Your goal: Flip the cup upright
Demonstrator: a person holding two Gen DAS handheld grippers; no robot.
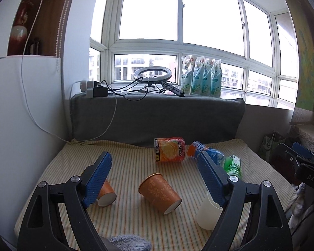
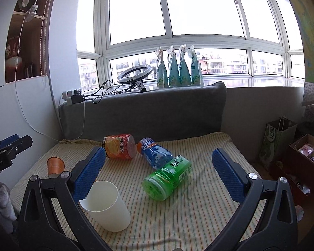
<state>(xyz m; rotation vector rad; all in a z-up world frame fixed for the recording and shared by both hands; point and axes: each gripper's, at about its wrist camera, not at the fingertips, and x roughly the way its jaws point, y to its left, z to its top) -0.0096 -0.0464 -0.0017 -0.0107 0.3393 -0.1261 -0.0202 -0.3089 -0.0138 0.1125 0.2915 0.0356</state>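
Note:
An orange paper cup (image 1: 160, 192) lies on its side on the striped cloth (image 1: 127, 163), mouth toward the far side, between the fingers of my open left gripper (image 1: 157, 177). A second orange cup (image 1: 106, 192) lies on its side behind my left finger; it also shows in the right wrist view (image 2: 55, 165). A white cup (image 2: 106, 205) stands upright by the left finger of my open, empty right gripper (image 2: 159, 171); it also shows in the left wrist view (image 1: 208, 213). My right gripper shows at the right edge of the left wrist view (image 1: 303, 163).
An orange drink can (image 2: 120, 146), a blue bottle (image 2: 155, 152) and a green bottle (image 2: 167, 177) lie on the cloth. A grey cushion (image 2: 144, 113) stands behind. A paper bag (image 2: 276, 142) and a cardboard box (image 2: 303, 163) sit at the right.

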